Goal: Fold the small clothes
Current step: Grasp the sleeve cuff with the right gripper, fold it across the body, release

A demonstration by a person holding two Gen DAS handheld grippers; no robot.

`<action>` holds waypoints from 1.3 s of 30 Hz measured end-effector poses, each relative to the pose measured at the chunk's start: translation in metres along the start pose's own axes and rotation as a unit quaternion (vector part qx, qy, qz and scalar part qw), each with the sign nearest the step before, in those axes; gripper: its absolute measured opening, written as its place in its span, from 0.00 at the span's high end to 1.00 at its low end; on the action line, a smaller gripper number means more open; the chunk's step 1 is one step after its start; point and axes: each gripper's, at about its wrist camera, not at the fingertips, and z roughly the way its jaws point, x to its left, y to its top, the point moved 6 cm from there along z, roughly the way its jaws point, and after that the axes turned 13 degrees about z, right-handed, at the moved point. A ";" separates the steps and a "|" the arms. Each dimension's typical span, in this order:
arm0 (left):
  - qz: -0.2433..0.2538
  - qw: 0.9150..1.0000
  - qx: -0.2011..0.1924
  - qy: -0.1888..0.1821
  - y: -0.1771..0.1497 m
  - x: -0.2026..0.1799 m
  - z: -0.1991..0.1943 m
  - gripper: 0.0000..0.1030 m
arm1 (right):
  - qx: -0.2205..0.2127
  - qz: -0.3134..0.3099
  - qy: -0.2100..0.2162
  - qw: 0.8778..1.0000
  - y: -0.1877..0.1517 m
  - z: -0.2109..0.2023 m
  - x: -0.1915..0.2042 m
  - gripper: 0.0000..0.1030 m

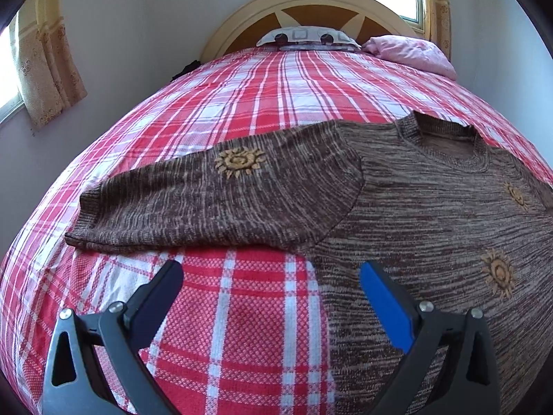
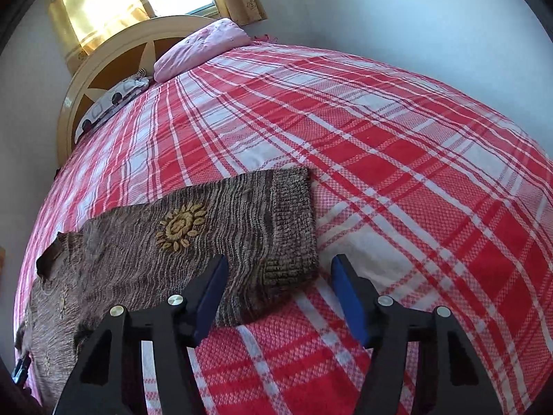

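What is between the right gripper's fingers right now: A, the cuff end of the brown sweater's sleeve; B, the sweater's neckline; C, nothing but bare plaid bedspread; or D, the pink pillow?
A: in the right wrist view the right gripper straddles the ribbed cuff of the brown sweater, with its fingers apart and not pressing on it.

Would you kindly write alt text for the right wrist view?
The open right gripper hovers over the cuff of a brown knit sweater spread on a red plaid bedspread; a pink pillow lies by the headboard.
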 end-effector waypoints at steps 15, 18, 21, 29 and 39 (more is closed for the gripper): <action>-0.044 0.997 0.061 -0.035 -0.010 0.013 0.026 0.00 | -0.036 -0.089 -0.023 0.995 0.005 -0.012 0.060 0.88; -0.042 0.997 0.060 -0.033 -0.012 0.009 0.025 0.00 | -0.056 -0.118 -0.013 0.991 0.002 -0.024 0.088 0.88; -0.045 0.997 0.060 -0.035 -0.012 0.011 0.026 0.00 | -0.071 -0.152 0.004 0.986 -0.004 -0.037 0.124 0.88; -0.047 0.996 0.060 -0.039 -0.013 0.011 0.026 0.00 | -0.075 -0.258 0.067 0.961 -0.057 -0.053 0.235 0.88; -0.046 0.996 0.059 -0.039 -0.013 0.011 0.026 0.00 | -0.002 -0.355 0.114 0.928 -0.161 -0.025 0.305 0.88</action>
